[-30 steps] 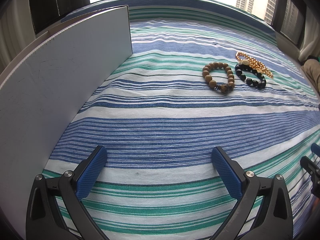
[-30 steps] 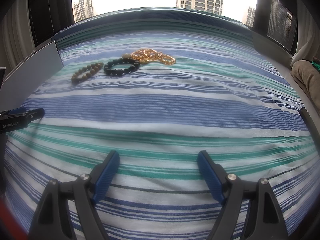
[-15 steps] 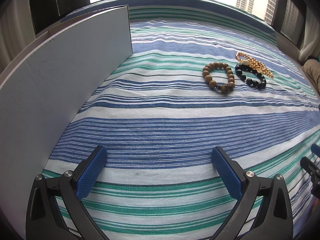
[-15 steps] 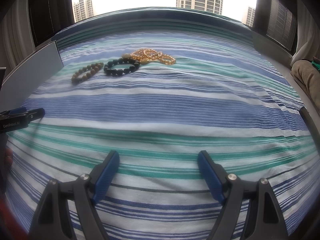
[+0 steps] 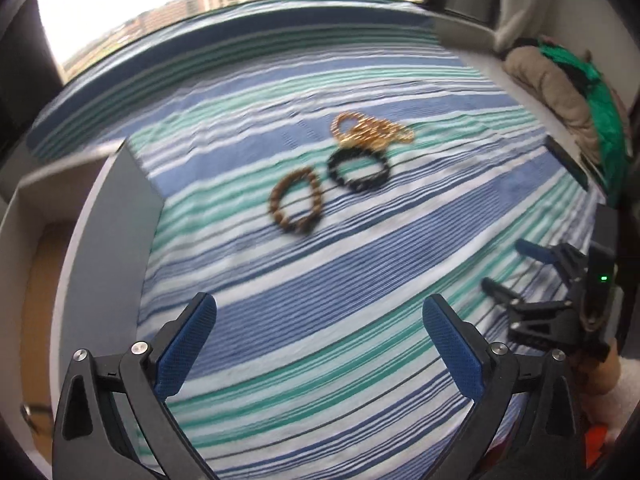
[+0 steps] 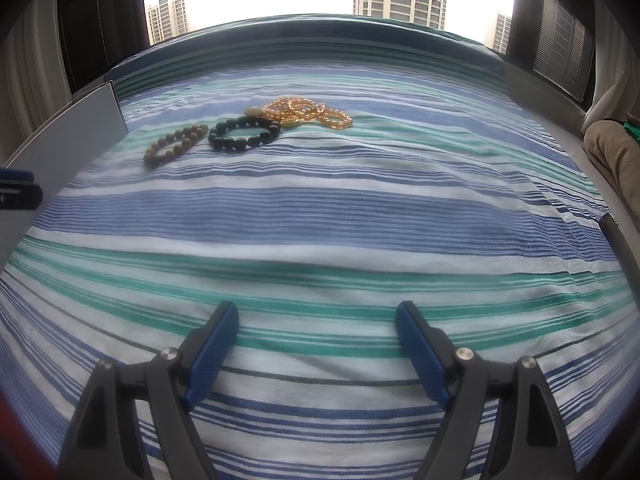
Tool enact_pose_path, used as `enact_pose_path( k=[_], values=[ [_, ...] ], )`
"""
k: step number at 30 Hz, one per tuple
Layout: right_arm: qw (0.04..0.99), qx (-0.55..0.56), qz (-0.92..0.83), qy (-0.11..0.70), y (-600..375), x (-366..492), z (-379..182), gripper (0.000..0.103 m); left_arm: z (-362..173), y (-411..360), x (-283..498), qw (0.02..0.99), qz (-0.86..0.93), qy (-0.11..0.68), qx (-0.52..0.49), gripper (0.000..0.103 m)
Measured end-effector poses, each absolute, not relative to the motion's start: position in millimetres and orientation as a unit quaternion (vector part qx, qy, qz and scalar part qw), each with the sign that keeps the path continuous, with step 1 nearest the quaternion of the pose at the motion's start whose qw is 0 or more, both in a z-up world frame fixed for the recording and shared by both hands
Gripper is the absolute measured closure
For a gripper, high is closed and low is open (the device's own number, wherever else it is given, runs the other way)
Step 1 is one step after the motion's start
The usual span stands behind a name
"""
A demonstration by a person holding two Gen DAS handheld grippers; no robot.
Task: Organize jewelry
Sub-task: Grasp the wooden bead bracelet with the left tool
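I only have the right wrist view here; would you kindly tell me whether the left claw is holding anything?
Observer: No, the left claw is open and empty over the striped sheet.
Operator: Thank you. What is behind the white panel on my left?
Observer: That panel is one wall of an open box; the part I can see inside has a brown floor.
Operator: Is any indicator lit on my own claw?
Observer: Yes, a small green light glows on the body behind the right claw.
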State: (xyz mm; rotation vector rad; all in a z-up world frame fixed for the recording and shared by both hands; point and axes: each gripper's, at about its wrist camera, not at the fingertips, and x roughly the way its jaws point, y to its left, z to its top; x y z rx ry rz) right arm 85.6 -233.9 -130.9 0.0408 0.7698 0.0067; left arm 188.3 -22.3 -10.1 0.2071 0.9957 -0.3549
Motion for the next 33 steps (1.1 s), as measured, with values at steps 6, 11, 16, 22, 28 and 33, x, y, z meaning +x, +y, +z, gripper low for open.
enact_pose_path(
  k=[6, 11, 16, 22, 28, 33],
  values=[
    [0.927, 0.020, 0.003, 0.375, -233.3, 85.0, -130.8, 0.020, -37.9, -84.8, 238.3, 0.836, -0.224, 0.448, 0.224, 0.001],
    [0.927, 0.020, 0.003, 0.375, -233.4, 84.7, -130.9, 0.020, -91.8, -75.6, 280.4, 0.810, -0.210, 0.494, 0.235, 0.026],
    [0.927, 0.020, 0.003, 0.375, -233.4, 84.2, -131.1, 0.020, -102.0, -49.1, 289.9, 0.803, -0.238, 0.524, 0.157, 0.077],
    [0.927, 0.020, 0.003, 0.375, -233.4, 84.0, -131.2, 0.020, -99.7, -36.9, 275.6, 0.801, -0.229, 0.536, 0.138, 0.091],
    [0.927, 0.021, 0.003, 0.375, -233.3, 84.1, -131.1, 0.020, -104.5, -30.7, 226.1, 0.801, -0.225, 0.537, 0.140, 0.089],
    [0.926, 0.021, 0.006, 0.377, -232.4, 85.0, -131.3, 0.018, -103.1, -37.5, 214.6, 0.814, -0.214, 0.509, 0.181, 0.076]
  ],
)
